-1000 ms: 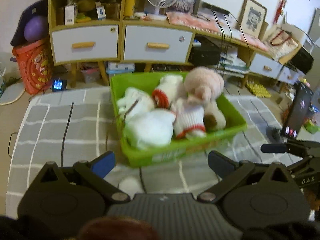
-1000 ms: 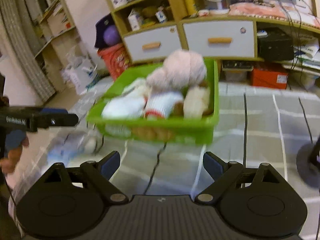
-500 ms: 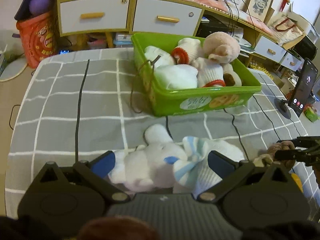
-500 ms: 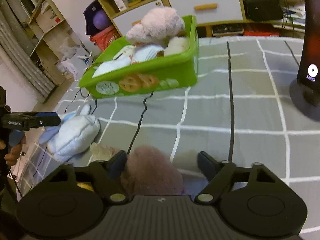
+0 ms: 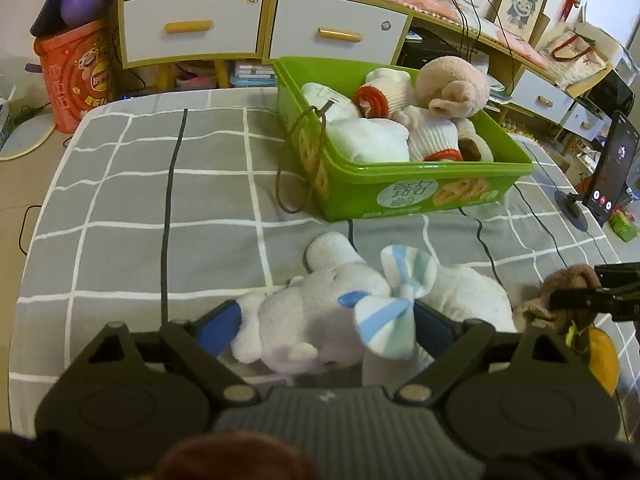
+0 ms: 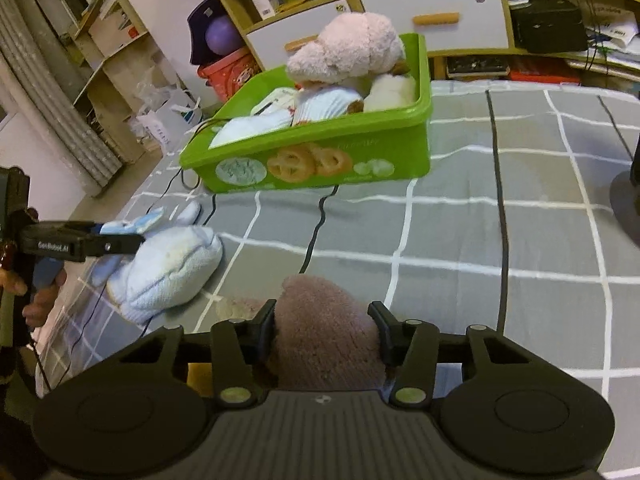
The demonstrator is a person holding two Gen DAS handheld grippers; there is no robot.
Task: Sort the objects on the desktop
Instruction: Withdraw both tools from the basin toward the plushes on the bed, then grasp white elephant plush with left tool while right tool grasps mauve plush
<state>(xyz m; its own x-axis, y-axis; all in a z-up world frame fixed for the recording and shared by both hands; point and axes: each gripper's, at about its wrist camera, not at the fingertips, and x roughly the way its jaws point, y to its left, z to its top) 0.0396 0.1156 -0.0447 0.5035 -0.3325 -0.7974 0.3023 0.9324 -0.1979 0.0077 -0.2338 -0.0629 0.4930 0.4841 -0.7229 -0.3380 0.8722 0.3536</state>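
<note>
The right gripper [image 6: 322,322] is clenched on a brown plush toy [image 6: 324,328], both fingers pressing its sides, low over the grey checked cloth [image 6: 540,240]. The left gripper [image 5: 326,320] straddles a pale blue plush rabbit [image 5: 320,308] lying on the cloth; whether it grips I cannot tell. Beyond, the green bin [image 5: 420,184] holds 1 pink plush [image 5: 452,84] and white toys.

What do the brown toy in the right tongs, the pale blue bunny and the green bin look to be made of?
Brown toy: fuzzy plush fabric, matte; the pile looks soft between the right tongs.
Pale blue bunny: short fleecy plush, with a smoother striped cloth bow.
Green bin: probably moulded plastic, smooth and slightly glossy, with printed biscuit pictures on its wall.
</note>
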